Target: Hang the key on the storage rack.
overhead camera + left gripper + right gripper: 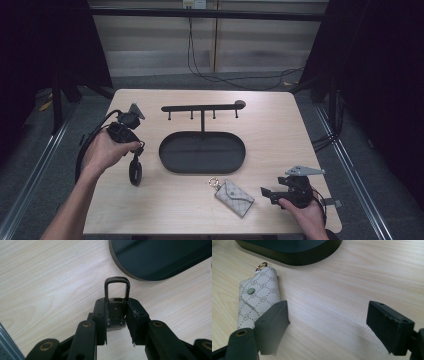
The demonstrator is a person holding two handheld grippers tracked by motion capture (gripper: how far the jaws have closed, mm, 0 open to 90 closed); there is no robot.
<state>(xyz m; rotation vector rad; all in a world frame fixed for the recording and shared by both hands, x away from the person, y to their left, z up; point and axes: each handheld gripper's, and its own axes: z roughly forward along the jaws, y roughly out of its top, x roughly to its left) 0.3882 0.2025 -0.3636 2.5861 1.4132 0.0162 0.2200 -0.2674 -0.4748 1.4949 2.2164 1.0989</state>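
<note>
My left gripper (135,159) (117,305) is shut on a small black fob (115,311) with a rectangular loop at its top, held a little above the table's left side. In the high view the fob (135,172) hangs dark below the jaws. A beige patterned key pouch (234,197) (258,297) with a gold ring and a snap button lies flat near the front edge. My right gripper (265,192) (327,315) rests just to the right of the pouch, open, with bare wood between its pads.
A black stand has an oval tray base (170,150) (160,275) (294,258) at the table's middle and a crossbar with several hooks (202,107) behind it. The wooden table (280,130) ends close to my right hand. Cables (225,77) lie on the floor beyond.
</note>
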